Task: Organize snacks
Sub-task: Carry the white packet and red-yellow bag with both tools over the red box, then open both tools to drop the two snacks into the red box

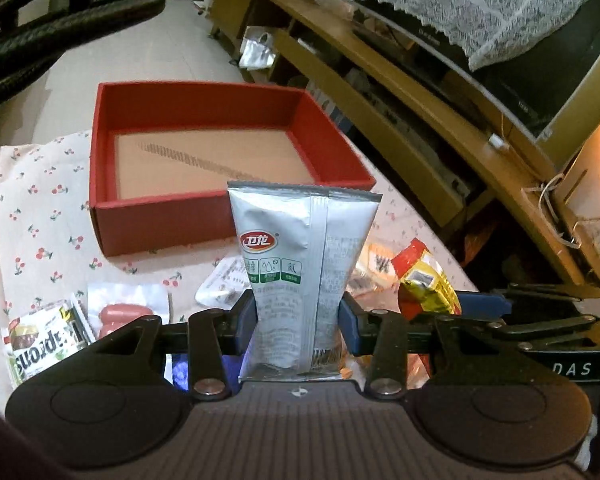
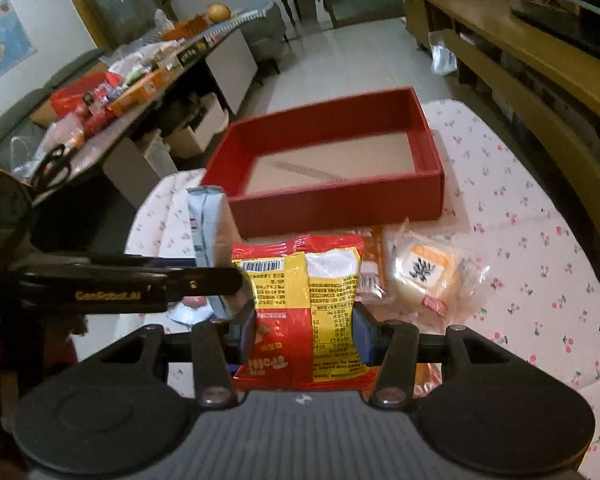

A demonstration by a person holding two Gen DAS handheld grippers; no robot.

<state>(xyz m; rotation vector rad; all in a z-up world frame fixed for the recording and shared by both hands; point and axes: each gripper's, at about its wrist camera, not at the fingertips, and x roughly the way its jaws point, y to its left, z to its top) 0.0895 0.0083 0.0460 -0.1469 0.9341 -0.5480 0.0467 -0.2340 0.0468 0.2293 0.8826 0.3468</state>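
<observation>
My counter (image 2: 540, 240) is the broadest thing here, draped in a pale cloth printed with small red cherries; on it, toward the far edge, sits the shallow red cardboard box (image 1: 164, 224) with a tan floor, and I see nothing lying inside it; nearer to me than the box, the loose snacks are scattered over the cloth.

My left tongs (image 1: 298, 316) are clamped on a tall silver-grey foil snack packet (image 1: 304, 248) with a red oval logo; the blue pads press its lower half from both sides and it stands upright, its sealed top edge overlapping the box's near wall in my left view; my right tongs (image 2: 304, 336) grip a red and yellow plastic snack packet (image 2: 300, 304) with a barcode, pinched across its middle, held up above the cloth just short of the box's near wall; in the right view the two packets sit side by side, the silver one to the left.

On the cloth beneath, I make out a round pale pastry in a clear wrapper (image 2: 428, 276) to the right; a pair of pink sausages in a clear vacuum pouch (image 1: 120, 312) to the left; beside that, a small green and white sachet (image 1: 40, 344) near the counter's edge.
</observation>
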